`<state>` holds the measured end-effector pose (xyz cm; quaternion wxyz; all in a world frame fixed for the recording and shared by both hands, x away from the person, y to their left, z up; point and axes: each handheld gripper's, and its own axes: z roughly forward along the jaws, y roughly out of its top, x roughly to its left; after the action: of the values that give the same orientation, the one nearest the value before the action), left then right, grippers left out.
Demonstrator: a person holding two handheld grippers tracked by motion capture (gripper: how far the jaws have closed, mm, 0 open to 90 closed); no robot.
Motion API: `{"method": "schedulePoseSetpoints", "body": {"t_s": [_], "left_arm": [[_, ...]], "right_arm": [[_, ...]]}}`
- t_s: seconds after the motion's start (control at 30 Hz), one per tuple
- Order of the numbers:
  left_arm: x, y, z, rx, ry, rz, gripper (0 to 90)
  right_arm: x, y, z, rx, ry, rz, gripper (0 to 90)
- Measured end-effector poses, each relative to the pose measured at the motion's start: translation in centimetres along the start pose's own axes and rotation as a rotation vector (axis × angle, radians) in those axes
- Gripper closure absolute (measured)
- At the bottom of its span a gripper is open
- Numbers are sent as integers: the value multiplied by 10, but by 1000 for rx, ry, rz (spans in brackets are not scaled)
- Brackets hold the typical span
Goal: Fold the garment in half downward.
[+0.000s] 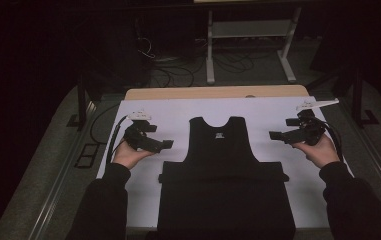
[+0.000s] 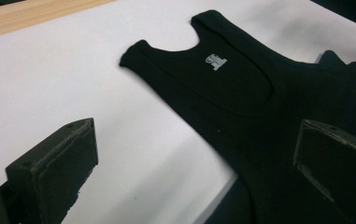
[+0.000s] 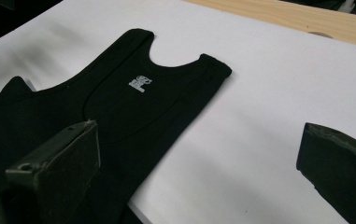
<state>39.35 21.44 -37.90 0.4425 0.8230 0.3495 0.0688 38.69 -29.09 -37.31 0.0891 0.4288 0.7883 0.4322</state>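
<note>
A black sleeveless top point(image 1: 223, 170) lies flat in the middle of the white sheet point(image 1: 178, 112), neck end far, with a small white print below the neckline point(image 2: 215, 61) point(image 3: 139, 83). Its lower part is folded up into a wider band. My left gripper point(image 1: 168, 145) is held above the sheet to the left of the top, open and holding nothing. My right gripper point(image 1: 273, 135) hovers to the right of the top, also open and holding nothing. In the gripper views the top point(image 2: 259, 107) point(image 3: 119, 107) lies ahead between wide-apart jaws.
The white sheet covers a wooden table point(image 1: 213, 92) whose far edge shows bare. Beyond it stand a white metal frame point(image 1: 248, 40) and loose cables on the floor point(image 1: 178, 70). Dark sleeves come in from the bottom.
</note>
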Motion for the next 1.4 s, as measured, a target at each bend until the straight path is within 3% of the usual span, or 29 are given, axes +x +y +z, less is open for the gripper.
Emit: {"method": "schedulePoseSetpoints", "body": {"t_s": [0.4, 0.8, 1.03, 1.4], "left_arm": [[20, 13, 2, -5, 40, -37, 0], [36, 28, 14, 3, 59, -62, 0], [39, 39, 25, 10, 58, -62, 0], [46, 41, 50, 10, 60, -110, 0]], "right_arm": [[-6, 14, 14, 41, -15, -15, 0], [-14, 41, 24, 38, -18, -23, 0], [-15, 56, 34, 44, -14, -25, 0], [-23, 62, 57, 60, -20, -5, 0]]}}
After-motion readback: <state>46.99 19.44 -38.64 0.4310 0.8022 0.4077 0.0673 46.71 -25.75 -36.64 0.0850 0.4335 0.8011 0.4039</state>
